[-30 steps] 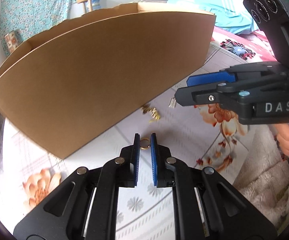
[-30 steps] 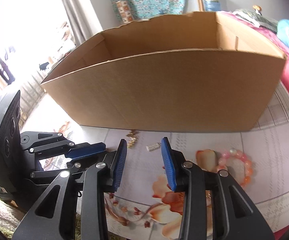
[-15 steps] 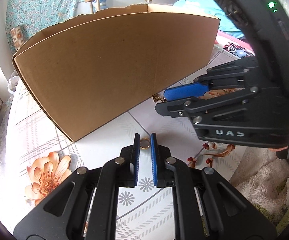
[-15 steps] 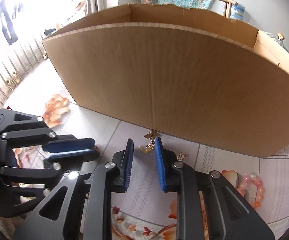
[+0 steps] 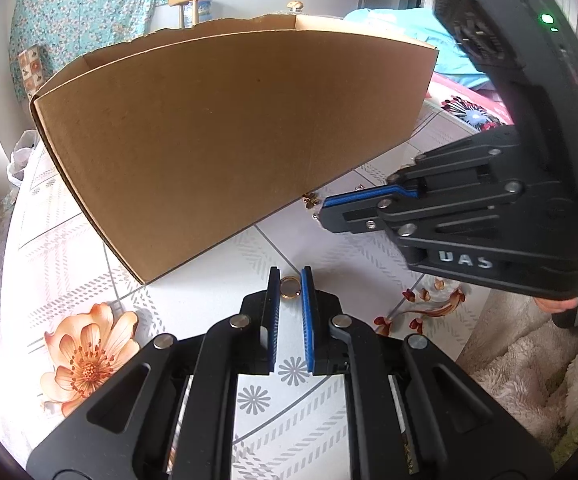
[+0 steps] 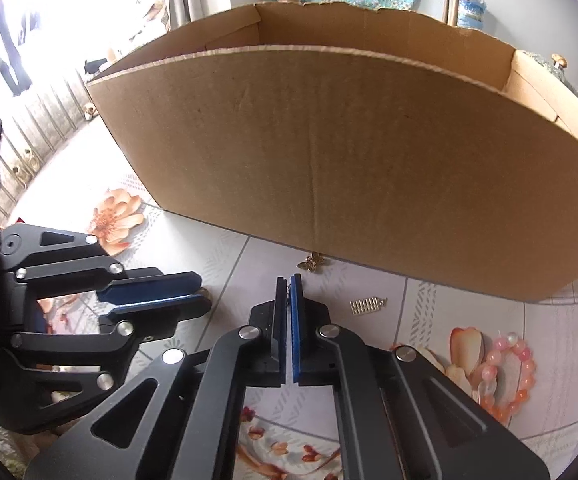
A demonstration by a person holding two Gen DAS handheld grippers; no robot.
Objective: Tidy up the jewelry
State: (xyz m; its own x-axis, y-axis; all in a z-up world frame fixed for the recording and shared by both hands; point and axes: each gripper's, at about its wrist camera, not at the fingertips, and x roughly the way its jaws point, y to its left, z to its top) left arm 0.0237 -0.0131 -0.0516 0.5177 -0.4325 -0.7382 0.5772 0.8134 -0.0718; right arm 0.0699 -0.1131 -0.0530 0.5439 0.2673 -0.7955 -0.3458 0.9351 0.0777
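Note:
My left gripper (image 5: 290,276) is shut on a small gold ring (image 5: 290,287), held just above the flowered tablecloth. In the right wrist view it shows at the left as the left gripper (image 6: 204,292). My right gripper (image 6: 289,280) is closing to a sliver, its pads pinching the thin gold tail of a butterfly earring (image 6: 313,262) that lies at the foot of the cardboard box (image 6: 329,160). From the left wrist view, the right gripper (image 5: 323,209) reaches in from the right to the butterfly earring (image 5: 309,200) beside the box (image 5: 229,140).
A gold coil-shaped piece (image 6: 367,305) lies right of my right gripper. A pink bead bracelet (image 6: 509,376) rests further right. The tall box wall fills the space ahead. A fleecy blanket (image 5: 529,360) covers the table's right edge, with a hand (image 5: 557,302) behind the right gripper.
My right gripper swung left from the coil-shaped piece to the butterfly earring and its jaws closed on it. The left gripper kept its hold on the ring and barely moved.

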